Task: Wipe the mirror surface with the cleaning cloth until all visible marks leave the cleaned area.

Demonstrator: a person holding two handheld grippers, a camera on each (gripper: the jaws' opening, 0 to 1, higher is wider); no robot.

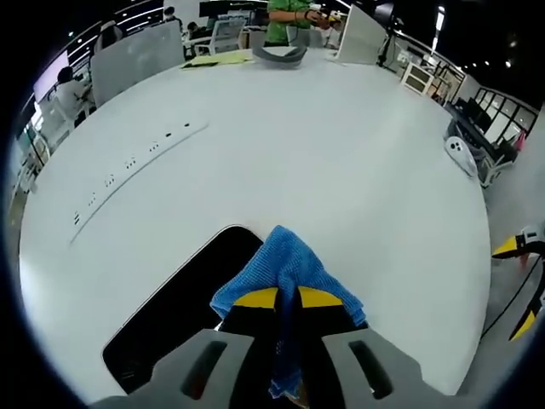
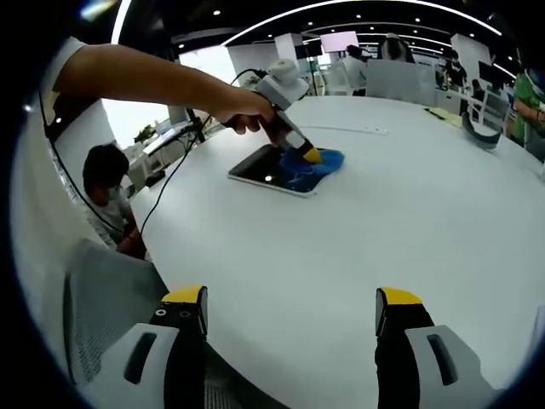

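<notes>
Left gripper point(image 1: 285, 298) fingers are pinching the cloth point(image 1: 285, 268) on the mirror point(image 1: 183, 302) — keep it pressed flat; right gripper point(image 2: 291, 315) fingers are spread, idling at lower frame.

The white worktop point(image 1: 341, 170) carries the dark mirror point(image 1: 183, 307) at six o'clock; a grey curved object point(image 1: 279, 55) at twelve.

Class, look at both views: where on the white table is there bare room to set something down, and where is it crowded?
Bare table stretches between the right gripper and the mirror, and beyond the mirror toward the far edge. It is crowded at the mirror, where the left gripper presses the blue cloth, and at the far edge by the grey headset.
</notes>
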